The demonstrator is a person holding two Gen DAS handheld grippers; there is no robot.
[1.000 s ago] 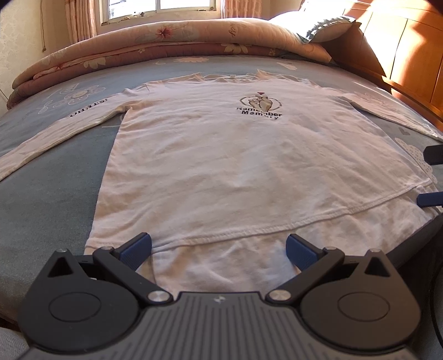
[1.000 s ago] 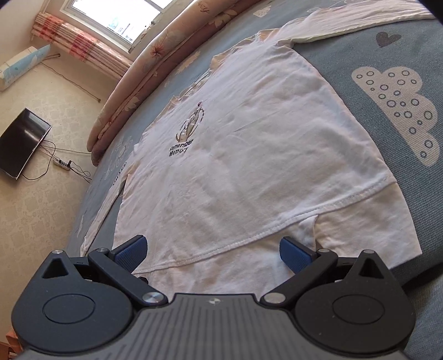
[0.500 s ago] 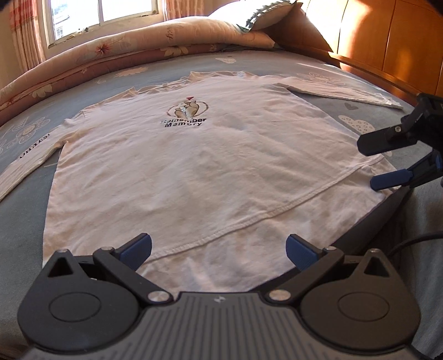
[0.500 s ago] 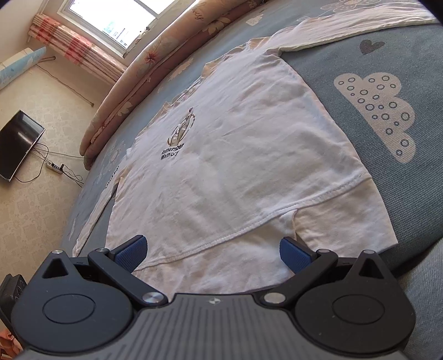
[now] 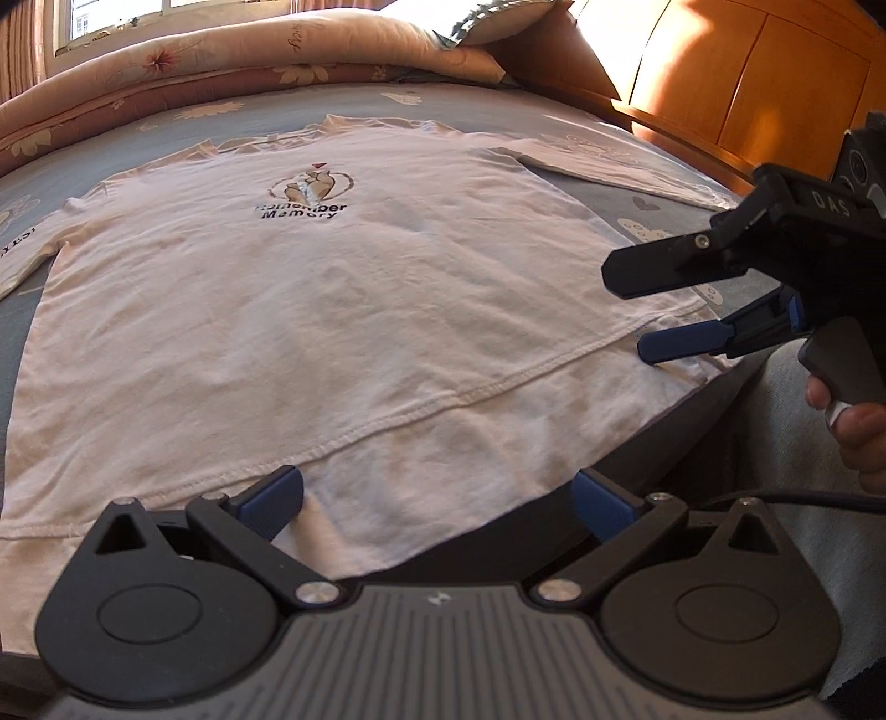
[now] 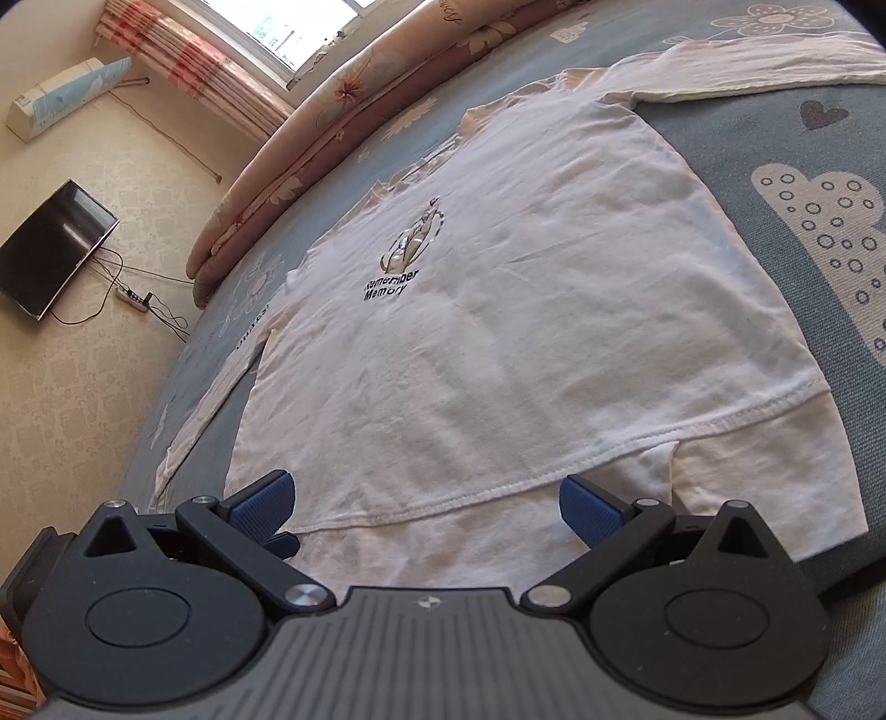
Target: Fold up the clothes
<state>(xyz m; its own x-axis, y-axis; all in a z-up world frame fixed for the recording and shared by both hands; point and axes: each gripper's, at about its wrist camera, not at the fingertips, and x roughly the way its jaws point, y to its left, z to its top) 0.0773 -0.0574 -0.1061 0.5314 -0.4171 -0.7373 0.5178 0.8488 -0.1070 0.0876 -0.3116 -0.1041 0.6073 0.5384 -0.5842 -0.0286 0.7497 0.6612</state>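
Observation:
A white long-sleeved shirt point(image 5: 343, 310) with a "Remember Memory" print lies flat, front up, on the blue bed; it also fills the right wrist view point(image 6: 526, 332). Its sleeves spread out to both sides. My left gripper point(image 5: 437, 498) is open and empty just above the shirt's bottom hem, left of the middle. My right gripper point(image 6: 423, 501) is open and empty above the hem near the shirt's right corner. It also shows in the left wrist view point(image 5: 628, 315), its lower blue finger point(image 5: 686, 340) close over the hem corner.
A rolled floral quilt point(image 5: 221, 61) and a pillow point(image 5: 498, 22) lie at the far side of the bed. A wooden headboard point(image 5: 747, 83) stands at the right. A dark screen point(image 6: 52, 249) and cables lie on the floor beyond the bed's left edge.
The left gripper has swung right and closer along the hem, bringing the right gripper well into its view. The right gripper has moved in lower over the hem. Both stay open.

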